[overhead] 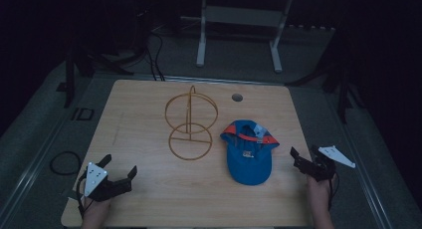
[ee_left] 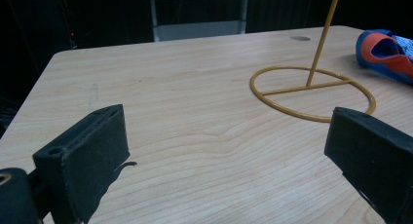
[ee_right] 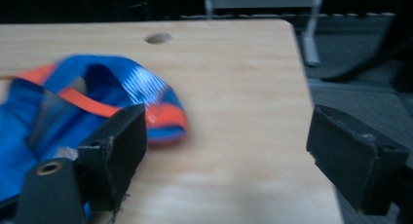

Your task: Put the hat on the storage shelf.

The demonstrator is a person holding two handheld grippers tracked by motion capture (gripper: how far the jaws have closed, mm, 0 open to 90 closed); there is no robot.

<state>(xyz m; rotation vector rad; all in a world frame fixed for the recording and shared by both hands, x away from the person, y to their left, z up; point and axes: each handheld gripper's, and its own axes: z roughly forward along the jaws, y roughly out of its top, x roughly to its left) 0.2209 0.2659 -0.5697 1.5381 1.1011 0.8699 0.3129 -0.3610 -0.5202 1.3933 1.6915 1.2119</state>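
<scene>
Item: blue cap (overhead: 248, 152) with orange trim, soft, lying underside up on the wooden table (overhead: 149, 199), brim toward the person, just right of the yellow wire stand (overhead: 191, 123) and apart from it.

Right gripper (overhead: 307, 162): jaws stood wide apart, empty, near the table's right edge, just beside the cap. In the right gripper view the cap (ee_right: 73, 112) lay ahead and to the left of the jaws, not between them.

Left gripper (overhead: 119, 171): jaws wide apart, empty, near the front left, well apart from the cap; the stand's base ring (ee_left: 311, 92) lay ahead of it.

Risks, as judged: a closing jaw might pinch a single loose layer of cloth, so the cap would sag or slip. A push from the side could slide the cap into the stand. The light wire stand looked easy to tip if the cap's rim snagged it.
</scene>
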